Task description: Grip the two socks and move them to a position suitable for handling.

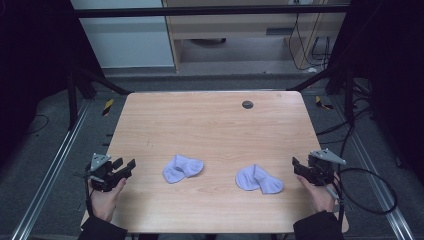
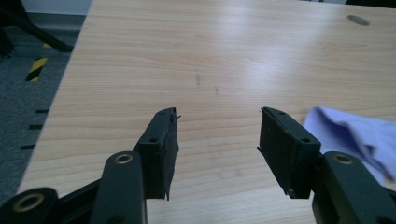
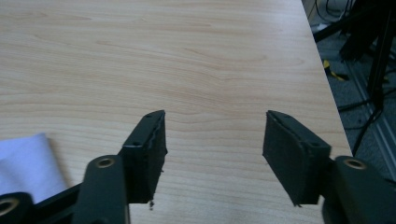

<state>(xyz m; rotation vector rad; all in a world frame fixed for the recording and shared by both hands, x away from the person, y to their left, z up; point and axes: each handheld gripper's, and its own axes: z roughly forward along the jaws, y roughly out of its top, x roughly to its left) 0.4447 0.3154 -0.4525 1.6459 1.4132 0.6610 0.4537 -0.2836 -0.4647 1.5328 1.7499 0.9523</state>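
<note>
My left claw [image 1: 126, 166] hovers at the counter's [image 1: 210, 125] left edge, jaws wide apart and empty. Between the claws, 2 crumpled lilac socks lie well apart on the wood: the left sock [image 1: 182, 168], then the right sock [image 1: 258, 179]. My right claw [image 1: 297, 166] at the right edge is equally spread, gripping nothing.

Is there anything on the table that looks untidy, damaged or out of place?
Only the socks look untidy: the left sock and the right sock lie crumpled and apart on the table, not flat or paired. The left gripper and the right gripper are open, and neither touches a sock. Nothing looks spilled or damaged.
</note>
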